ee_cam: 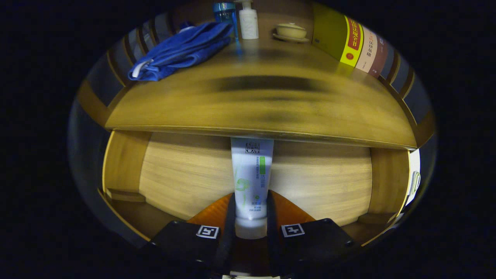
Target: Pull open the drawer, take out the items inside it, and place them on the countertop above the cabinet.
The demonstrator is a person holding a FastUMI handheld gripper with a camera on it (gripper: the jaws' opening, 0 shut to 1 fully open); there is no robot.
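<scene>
Two fingers point(231, 217) of the gripper point(251, 217) sit narrow, jaws clamped on a tube point(251, 174), one finger pressing each flank near its cap end. Tube: soft white plastic, flat-sided, green print on the face, round white cap seated deep between the fingers. It stands lengthwise ahead of the jaws, and its far end is hidden under the front edge of the counter point(263, 104).

Taking the tube as reference:
- Behind and below it: open drawer point(186, 174), pale wood floor with fine straight grain, darker yellowish wood walls to either side. Whether the tube touches the drawer floor, cannot tell.
- Just past the right drawer wall: a white surface with a handle-shaped fitting point(414, 182); too small and distorted to identify.
- Above it: counter, glossy yellow-brown wood with a rounded front lip, dark smeared reflection across the middle.
- Beyond, up-left on the counter: blue cloth point(182, 50), soft, crumpled and folded, a white loop at its near corner.
- Beyond, nearly straight ahead at the counter's back: blue translucent cup or bottle point(224, 13) and, just beside it on the right, a white pump bottle point(248, 21), upright, cylindrical.
- Right of the pump bottle, apart from it: cream lidded bowl on a saucer point(291, 31), looks ceramic.
- Far right: books point(354, 42) standing spine-out, yellow, red, white and brown spines, leaning as one block.
</scene>
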